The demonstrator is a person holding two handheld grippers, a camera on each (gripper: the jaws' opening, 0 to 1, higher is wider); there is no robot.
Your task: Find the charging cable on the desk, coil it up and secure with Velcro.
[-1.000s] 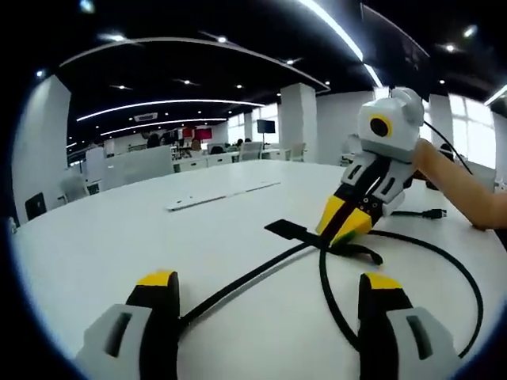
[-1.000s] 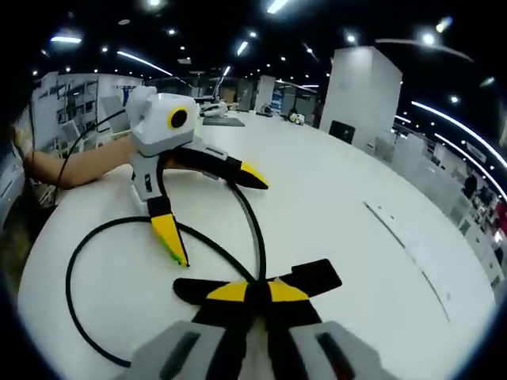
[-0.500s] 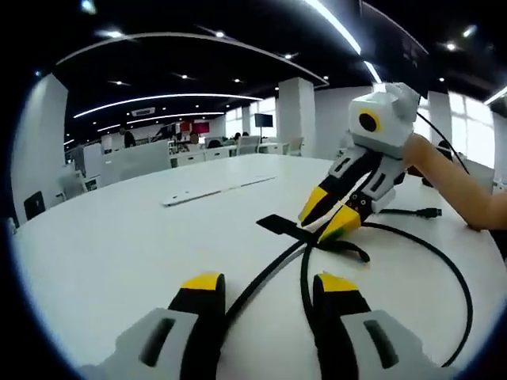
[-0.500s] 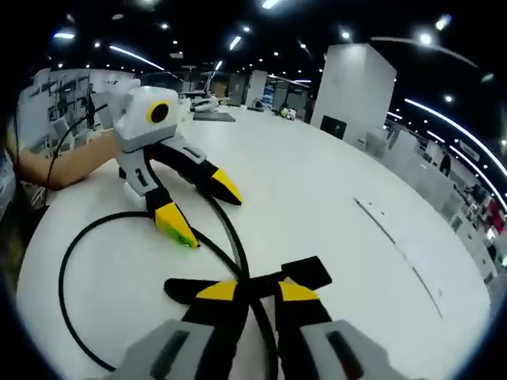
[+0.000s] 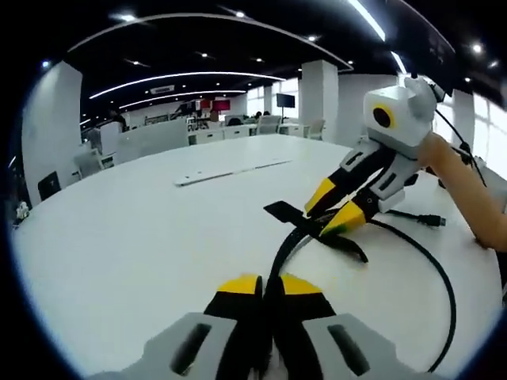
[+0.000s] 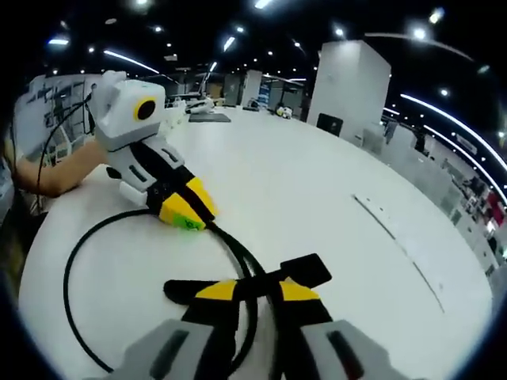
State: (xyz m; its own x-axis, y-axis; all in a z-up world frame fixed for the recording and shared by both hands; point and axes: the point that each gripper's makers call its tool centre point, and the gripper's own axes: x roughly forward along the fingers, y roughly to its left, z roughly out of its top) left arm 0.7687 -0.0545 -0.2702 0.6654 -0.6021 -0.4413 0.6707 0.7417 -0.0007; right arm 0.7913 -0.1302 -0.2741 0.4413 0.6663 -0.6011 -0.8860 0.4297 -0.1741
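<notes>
Two grippers are seen over the white tabletop. The black cable is laid on it in a loose loop, crossing the black velcro strap. The left gripper is clamped on the cable, while the right gripper is parted slightly, straddling cable and strap.

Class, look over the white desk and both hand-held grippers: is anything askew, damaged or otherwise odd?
Nothing stands out. The black charging cable lies in a loose loop on the white desk, its Velcro strap lying open. The left hand-held gripper is shut on the cable; the right hand-held gripper is open around it.
</notes>
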